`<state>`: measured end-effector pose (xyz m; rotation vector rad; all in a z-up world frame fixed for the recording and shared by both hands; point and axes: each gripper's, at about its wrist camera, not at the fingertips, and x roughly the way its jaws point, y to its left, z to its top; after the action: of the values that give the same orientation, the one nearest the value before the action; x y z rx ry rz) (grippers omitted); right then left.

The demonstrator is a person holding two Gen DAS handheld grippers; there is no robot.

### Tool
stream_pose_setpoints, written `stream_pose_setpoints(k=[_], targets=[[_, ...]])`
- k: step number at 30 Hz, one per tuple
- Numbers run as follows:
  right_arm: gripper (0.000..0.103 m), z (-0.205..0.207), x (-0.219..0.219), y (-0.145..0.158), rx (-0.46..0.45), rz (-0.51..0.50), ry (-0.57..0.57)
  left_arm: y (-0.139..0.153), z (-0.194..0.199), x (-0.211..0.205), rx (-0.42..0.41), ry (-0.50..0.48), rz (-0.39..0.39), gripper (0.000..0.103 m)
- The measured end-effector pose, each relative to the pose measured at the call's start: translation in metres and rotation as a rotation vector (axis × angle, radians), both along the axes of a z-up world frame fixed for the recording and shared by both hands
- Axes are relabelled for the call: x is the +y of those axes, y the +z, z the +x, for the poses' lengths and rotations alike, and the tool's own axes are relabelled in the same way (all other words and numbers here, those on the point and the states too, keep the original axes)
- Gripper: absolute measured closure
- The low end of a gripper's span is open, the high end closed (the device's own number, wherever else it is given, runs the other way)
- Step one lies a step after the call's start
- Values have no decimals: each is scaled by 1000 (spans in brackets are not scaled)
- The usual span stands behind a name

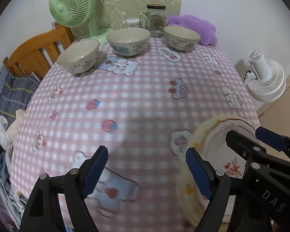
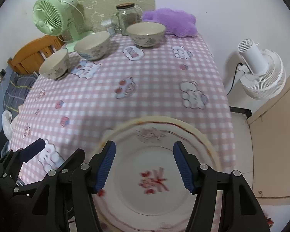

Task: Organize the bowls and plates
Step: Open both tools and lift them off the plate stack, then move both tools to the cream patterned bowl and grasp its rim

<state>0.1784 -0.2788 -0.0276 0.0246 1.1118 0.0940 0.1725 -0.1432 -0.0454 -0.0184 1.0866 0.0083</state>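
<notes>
Here, 2 hand-held tools hover above a table (image 1: 145, 96) draped in a pink-and-white checked cloth with cartoon prints. The left tool (image 1: 147, 172) stands with its blue-padded fingers spread wide over bare cloth, holding nothing. The right tool (image 2: 144, 166) hangs over a plate (image 2: 154, 174), its fingers apart, with nothing pinched between them and neither pad pressing on the rim. The white plate, with a red flower motif at its centre and a thin red line around the rim, lies at the near right corner of the table; the pictures are blurred there, so whether more than 1 plate is stacked is impossible to tell. In the left wrist view the same plate (image 1: 218, 135) shows partly behind the right tool (image 1: 261, 139).

At the far side, 3 patterned bowls stand in a loose row: a left bowl (image 1: 78, 57), a middle bowl (image 1: 128, 40) and a right bowl (image 1: 181, 37), each apart from the others and upright. Behind them stand a glass jar (image 1: 156, 19) with a dark lid, a green fan (image 1: 71, 4) at the far left and a purple plush cushion (image 1: 195, 27) at the far right. A white fan (image 2: 261, 73) stands off the table to the right.
</notes>
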Motion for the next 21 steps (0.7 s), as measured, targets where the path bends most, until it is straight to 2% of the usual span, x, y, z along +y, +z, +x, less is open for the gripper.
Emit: stream_pose_setpoints(k=[16,21], targets=[[37,35,122,7,-26,-24,-125,4,48,122,-20,-116,-17,20],[29,53,148,9,-46,-29,-168,9,68,148,-34,-134,-34,19]])
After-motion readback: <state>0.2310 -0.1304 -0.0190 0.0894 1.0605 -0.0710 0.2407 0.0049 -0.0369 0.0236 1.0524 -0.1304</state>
